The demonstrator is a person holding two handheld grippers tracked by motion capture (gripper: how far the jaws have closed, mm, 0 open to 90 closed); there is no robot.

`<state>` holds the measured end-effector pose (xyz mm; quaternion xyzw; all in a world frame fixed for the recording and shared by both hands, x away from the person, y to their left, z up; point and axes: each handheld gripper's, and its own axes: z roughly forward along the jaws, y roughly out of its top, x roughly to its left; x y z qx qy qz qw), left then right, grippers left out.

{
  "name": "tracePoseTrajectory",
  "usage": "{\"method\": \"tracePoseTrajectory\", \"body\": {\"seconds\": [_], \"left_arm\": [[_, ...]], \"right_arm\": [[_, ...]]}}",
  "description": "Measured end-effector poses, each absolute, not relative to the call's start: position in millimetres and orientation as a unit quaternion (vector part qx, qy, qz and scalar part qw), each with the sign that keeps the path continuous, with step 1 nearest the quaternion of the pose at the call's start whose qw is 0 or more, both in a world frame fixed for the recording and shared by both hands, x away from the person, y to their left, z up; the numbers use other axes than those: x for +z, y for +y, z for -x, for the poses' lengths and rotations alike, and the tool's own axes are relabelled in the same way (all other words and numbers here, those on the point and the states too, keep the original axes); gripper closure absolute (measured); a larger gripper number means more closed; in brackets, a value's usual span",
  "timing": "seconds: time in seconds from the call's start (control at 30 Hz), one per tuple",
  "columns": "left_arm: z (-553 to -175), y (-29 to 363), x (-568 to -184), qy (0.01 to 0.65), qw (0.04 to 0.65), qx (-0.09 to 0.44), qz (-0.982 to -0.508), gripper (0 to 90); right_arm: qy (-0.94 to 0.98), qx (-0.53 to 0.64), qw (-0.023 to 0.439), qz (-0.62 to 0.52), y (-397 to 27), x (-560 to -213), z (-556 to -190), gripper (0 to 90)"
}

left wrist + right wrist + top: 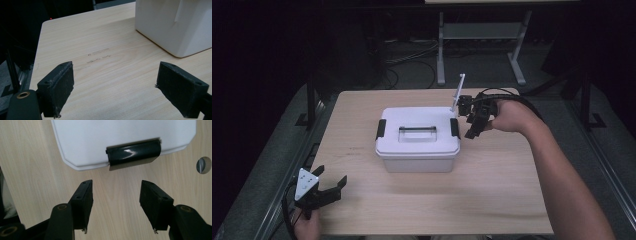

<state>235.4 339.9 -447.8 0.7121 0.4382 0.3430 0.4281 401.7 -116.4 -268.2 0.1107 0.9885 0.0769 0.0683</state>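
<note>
Both jaws of right gripper (115, 206) gape empty near box (418, 137) latch (133, 152); seemingly clear.

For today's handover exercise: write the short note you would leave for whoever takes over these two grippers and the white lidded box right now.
Left gripper: open, holding nothing, low over the near left corner of the table, clear of the box.
Right gripper: open, holding nothing, pointing down at the black latch on the box's right end, not touching it.
Box: mid-table, lid on, handle lying flat.
Done: right gripper lined up with that latch.
Left: both latches look shut, so probably release each, then lift the lid.
</note>
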Motion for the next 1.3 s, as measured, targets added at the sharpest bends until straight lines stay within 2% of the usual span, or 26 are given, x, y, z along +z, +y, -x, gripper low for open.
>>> {"method": "tracePoseTrajectory", "body": {"seconds": [1.3], "left_arm": [[-235, 341, -448, 0.44, 0.427, 0.344, -0.711, 13.7]], "right_arm": [[0.983, 0.082, 0.052, -0.153, -165, -297, -394, 41.7]]}}
